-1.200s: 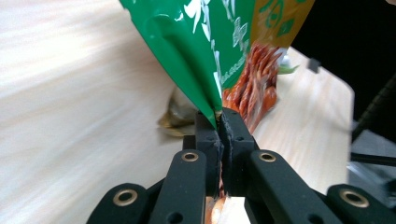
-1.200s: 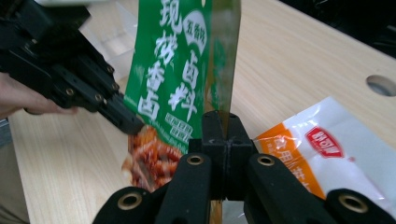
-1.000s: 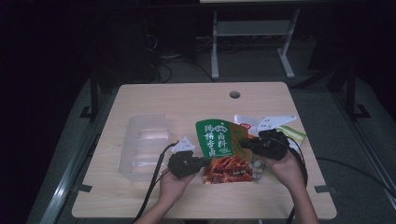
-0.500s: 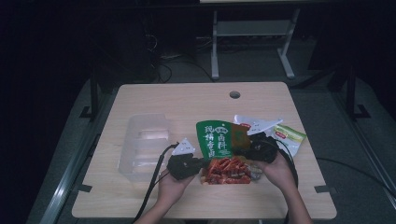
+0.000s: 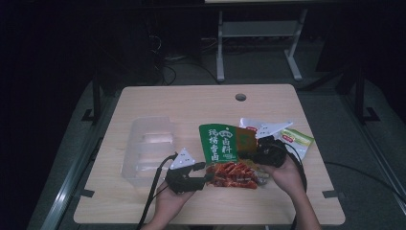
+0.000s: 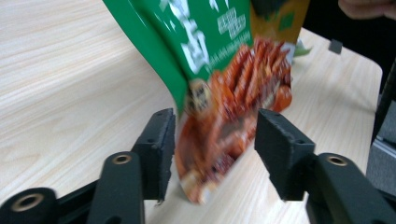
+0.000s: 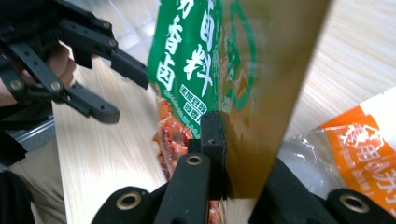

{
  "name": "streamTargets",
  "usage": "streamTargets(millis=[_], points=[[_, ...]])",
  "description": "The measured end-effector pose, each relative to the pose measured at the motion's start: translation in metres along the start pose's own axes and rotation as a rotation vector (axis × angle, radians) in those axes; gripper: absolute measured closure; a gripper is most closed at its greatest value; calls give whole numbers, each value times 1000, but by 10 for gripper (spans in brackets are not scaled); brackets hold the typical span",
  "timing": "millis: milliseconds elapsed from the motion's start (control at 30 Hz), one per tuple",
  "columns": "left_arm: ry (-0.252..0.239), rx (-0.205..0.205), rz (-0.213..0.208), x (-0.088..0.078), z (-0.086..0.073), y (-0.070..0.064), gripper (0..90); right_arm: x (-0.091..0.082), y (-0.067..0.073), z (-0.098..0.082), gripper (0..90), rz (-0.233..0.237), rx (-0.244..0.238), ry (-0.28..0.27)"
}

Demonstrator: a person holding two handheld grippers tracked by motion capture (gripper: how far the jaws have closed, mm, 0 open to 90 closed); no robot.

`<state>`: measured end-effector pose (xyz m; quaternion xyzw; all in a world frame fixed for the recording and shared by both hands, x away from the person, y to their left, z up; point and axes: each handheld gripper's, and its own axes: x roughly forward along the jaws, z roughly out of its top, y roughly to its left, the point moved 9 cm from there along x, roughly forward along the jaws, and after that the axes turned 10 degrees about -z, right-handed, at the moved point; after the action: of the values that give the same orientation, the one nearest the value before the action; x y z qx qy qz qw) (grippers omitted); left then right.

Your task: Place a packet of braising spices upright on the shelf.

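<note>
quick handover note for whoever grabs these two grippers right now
Left gripper: jaws have just been opening; the green and red snack pouch stands between the pads, unpressed.
Right gripper: shut on the pouch's edge, holding it up off the table.
Clear plastic tray sits to the left, apparently empty; other packets lie to the right.
Done: pouch lifted, left grip released.
Left: probably carry the pouch to the tray.

The green and red snack pouch looks like glossy printed plastic film, and its gold inner face shines. The desk is pale, matt wood-grain laminate, and the tray on it is clear, smooth plastic. The fingers are matt black with rough, foam-like pads.
</note>
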<state>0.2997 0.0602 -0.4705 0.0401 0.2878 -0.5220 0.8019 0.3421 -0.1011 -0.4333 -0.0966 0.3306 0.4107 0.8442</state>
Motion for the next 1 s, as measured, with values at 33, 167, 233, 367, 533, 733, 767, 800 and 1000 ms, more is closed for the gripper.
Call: streamTargets(millis=[33,167,233,367,533,733,767,800,1000], points=[[5,8,6,-1,-2,1,445,-1,1,1,889,4,0,-5],[9,18,-8,-6,-9,-1,390,-2,7,6,890,1,-15,-15],[15,26,-24,-7,-13,-4,372,-2,10,8,891,3,-22,-17],[17,37,-60,-11,-18,-10,336,-3,15,13,892,1,-43,-30],[31,51,-87,-19,-18,-16,287,-5,20,19,892,-11,-58,-41],[53,115,-99,-30,-23,-22,246,-6,23,24,893,-19,-67,-53],[46,114,-102,-31,-25,-23,243,-6,24,25,894,-17,-63,-56],[38,101,-111,-32,-27,-23,238,-6,24,26,894,-15,-64,-60],[36,109,-101,-35,-30,-22,230,-6,30,35,895,-17,-57,-71]])
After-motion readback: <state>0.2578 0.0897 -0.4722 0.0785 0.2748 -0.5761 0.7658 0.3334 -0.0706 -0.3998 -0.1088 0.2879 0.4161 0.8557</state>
